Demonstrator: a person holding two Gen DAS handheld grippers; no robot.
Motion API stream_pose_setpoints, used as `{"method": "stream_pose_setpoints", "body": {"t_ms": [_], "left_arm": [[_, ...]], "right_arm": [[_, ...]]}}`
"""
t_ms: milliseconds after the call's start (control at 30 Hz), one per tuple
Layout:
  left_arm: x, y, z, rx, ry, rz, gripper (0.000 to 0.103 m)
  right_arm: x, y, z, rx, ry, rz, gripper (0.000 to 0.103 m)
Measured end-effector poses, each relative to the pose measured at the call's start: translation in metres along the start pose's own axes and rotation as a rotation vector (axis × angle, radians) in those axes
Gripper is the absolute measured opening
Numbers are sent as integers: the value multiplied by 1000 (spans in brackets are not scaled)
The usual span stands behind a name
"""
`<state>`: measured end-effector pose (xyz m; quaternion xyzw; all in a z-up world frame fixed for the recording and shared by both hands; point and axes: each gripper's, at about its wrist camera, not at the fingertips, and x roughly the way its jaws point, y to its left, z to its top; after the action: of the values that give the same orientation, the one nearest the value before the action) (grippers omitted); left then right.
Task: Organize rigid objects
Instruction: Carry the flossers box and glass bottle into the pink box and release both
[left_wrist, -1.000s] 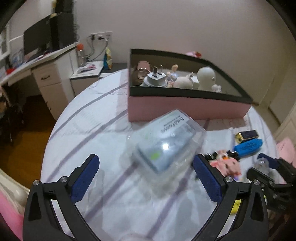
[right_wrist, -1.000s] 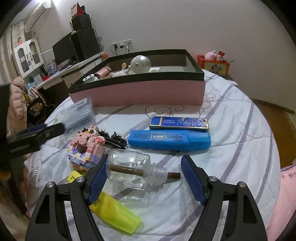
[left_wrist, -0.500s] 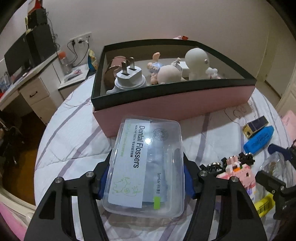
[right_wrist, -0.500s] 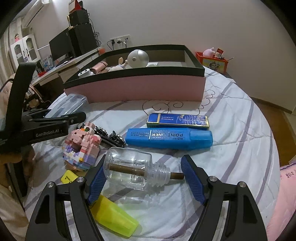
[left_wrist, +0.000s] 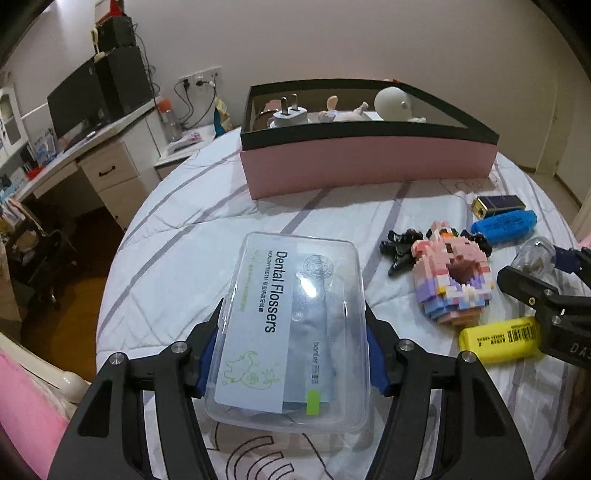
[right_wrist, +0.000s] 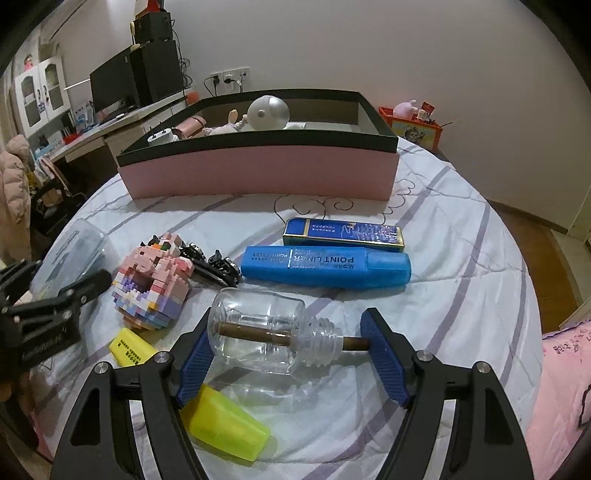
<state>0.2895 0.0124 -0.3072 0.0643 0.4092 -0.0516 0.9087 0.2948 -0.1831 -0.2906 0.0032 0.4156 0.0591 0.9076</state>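
Observation:
My left gripper (left_wrist: 291, 347) is shut on a clear plastic box of dental flossers (left_wrist: 295, 321) and holds it over the striped sheet. The box also shows at the left of the right wrist view (right_wrist: 70, 251). My right gripper (right_wrist: 291, 354) has its blue pads on either end of a clear glass bottle (right_wrist: 269, 332) with a brown stick through its neck; the bottle lies sideways and the pads touch it. A pink storage box with a black rim (left_wrist: 365, 166) stands behind, holding a white plug, a doll head and small figures.
On the sheet lie a pink brick figure (right_wrist: 151, 280), black hair clips (right_wrist: 214, 266), a blue highlighter (right_wrist: 325, 266), a blue and gold slim box (right_wrist: 343, 234) and a yellow highlighter (right_wrist: 221, 421). A desk with a monitor (left_wrist: 81, 103) stands to the left of the bed.
My left gripper closed on the flosser box and pulled back from the pink box with it. My right gripper stayed around the glass bottle, which now sits a little higher between the pads.

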Motion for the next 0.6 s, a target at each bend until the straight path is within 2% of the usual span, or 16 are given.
{"method": "stream_pose_setpoints", "body": {"t_ms": [133,267,433,600], "left_arm": [[4,3,2,-15,-1,-8,67],[-1,9,-1,-48,-39,-37,63],[-21,15,-1,-100,-102,-70,63],[-54,7,6,-92,-175,-69,63]], "right_arm": [[-1,0,0,1,-9,-2,77],[-4,-3,0,14,-33,3,77],[-19,-4,0,36,-90,23,77],[-40,3,9,32,-151,48,77]]}}
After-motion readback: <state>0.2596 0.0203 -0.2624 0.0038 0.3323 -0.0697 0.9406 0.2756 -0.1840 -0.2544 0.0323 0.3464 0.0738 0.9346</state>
